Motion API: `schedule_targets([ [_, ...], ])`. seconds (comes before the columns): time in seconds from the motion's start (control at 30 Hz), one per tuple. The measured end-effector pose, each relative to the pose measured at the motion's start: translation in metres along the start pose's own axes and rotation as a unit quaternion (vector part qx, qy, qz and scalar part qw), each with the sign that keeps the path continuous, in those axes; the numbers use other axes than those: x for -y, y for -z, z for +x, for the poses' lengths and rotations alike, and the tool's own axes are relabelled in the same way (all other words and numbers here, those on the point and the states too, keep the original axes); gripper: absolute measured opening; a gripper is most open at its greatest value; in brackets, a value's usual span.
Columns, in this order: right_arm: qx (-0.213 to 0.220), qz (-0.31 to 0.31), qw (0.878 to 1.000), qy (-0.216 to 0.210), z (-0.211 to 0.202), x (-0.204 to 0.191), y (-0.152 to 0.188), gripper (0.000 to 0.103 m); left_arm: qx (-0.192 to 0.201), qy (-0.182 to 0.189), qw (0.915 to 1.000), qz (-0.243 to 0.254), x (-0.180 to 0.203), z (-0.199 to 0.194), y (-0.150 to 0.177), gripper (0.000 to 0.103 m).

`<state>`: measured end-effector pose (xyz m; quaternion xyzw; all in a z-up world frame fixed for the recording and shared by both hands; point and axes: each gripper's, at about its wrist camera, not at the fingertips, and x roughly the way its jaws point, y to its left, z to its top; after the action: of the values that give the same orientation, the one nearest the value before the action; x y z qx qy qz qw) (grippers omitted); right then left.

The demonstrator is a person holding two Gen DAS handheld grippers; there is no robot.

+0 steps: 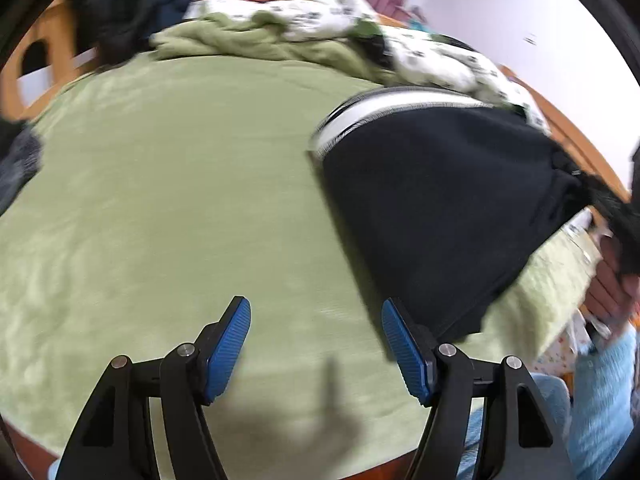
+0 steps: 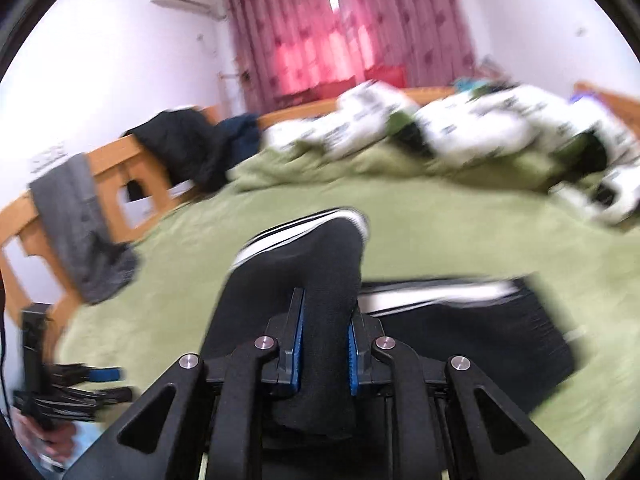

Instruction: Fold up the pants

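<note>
Black pants (image 1: 432, 200) with white side stripes lie on the green bed cover (image 1: 180, 200), at the right of the left wrist view. My left gripper (image 1: 316, 344) is open and empty, hovering over the cover just left of the pants' near edge. My right gripper (image 2: 325, 344) is shut on a bunched fold of the black pants (image 2: 304, 280) and holds it lifted above the bed; the rest of the pants trails down to the right. The left gripper also shows at the far left of the right wrist view (image 2: 108, 376).
A rumpled green and white patterned duvet (image 1: 352, 28) is heaped at the far side of the bed. Dark clothes (image 2: 180, 144) and a grey garment (image 2: 80, 232) hang on the wooden bed frame (image 2: 116, 168). Pink curtains (image 2: 340, 28) hang behind.
</note>
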<state>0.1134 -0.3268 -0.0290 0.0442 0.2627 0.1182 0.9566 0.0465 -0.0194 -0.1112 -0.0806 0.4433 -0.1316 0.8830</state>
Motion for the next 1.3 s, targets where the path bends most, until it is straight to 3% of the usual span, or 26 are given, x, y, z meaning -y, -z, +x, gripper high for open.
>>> schedule_targets([
  [0.17,-0.033,0.029,0.989,0.139,0.002,0.124,0.036,0.016,-0.028,0.063,0.9950,0.073,0.065,0.031,0.005,0.067],
  [0.23,-0.065,0.065,0.984,0.150,0.012,0.159,0.062,0.016,-0.036,0.081,0.9911,0.098,0.086,0.039,0.008,0.067],
  [0.3,-0.080,0.104,0.982,0.134,0.019,0.182,0.086,0.018,-0.060,0.096,0.9859,0.123,0.107,0.052,0.011,0.067],
  [0.4,-0.062,0.083,0.986,0.134,0.014,0.180,0.091,0.019,-0.083,0.078,0.9821,0.150,0.126,0.066,0.015,0.067],
  [0.5,-0.073,0.076,0.985,0.137,0.019,0.179,0.085,0.022,-0.094,0.027,0.9785,0.181,0.141,0.082,0.026,0.067],
  [0.6,-0.084,0.088,0.984,0.130,0.023,0.182,0.087,0.022,-0.073,-0.006,0.9772,0.199,0.153,0.094,0.030,0.066],
  [0.63,-0.085,0.097,0.984,0.124,0.024,0.186,0.088,0.022,-0.035,-0.048,0.9792,0.194,0.154,0.093,0.026,0.043],
  [0.67,-0.086,0.101,0.984,0.120,0.022,0.185,0.088,0.022,0.008,-0.068,0.9821,0.176,0.150,0.085,0.023,0.036],
  [0.7,-0.083,0.104,0.984,0.120,0.020,0.185,0.088,0.021,0.027,-0.060,0.9857,0.155,0.145,0.080,0.019,0.035],
  [0.77,-0.067,0.112,0.985,0.112,0.013,0.186,0.088,0.020,-0.005,-0.049,0.9877,0.148,0.142,0.085,0.017,0.034],
  [0.87,-0.069,0.090,0.986,0.126,0.016,0.179,0.093,0.021,-0.062,-0.027,0.9855,0.156,0.135,0.090,0.030,0.038],
  [0.97,-0.083,0.054,0.987,0.130,0.016,0.173,0.091,0.027,-0.083,0.058,0.9832,0.152,0.117,0.063,0.045,0.053],
  [1.03,-0.085,0.045,0.988,0.123,0.008,0.175,0.084,0.033,-0.059,0.056,0.9875,0.135,0.100,0.044,0.047,0.067],
  [1.1,-0.065,0.048,0.989,0.124,-0.005,0.181,0.072,0.065,-0.028,0.052,0.9945,0.086,0.077,0.026,0.040,0.068],
  [1.2,-0.060,0.056,0.991,0.109,0.000,0.191,0.052,0.069,-0.022,0.053,0.9980,0.027,0.060,0.033,0.011,0.070],
  [1.3,-0.096,0.044,0.988,0.109,0.036,0.192,0.034,0.069,-0.022,0.038,0.9990,0.003,0.057,0.059,-0.024,0.070],
])
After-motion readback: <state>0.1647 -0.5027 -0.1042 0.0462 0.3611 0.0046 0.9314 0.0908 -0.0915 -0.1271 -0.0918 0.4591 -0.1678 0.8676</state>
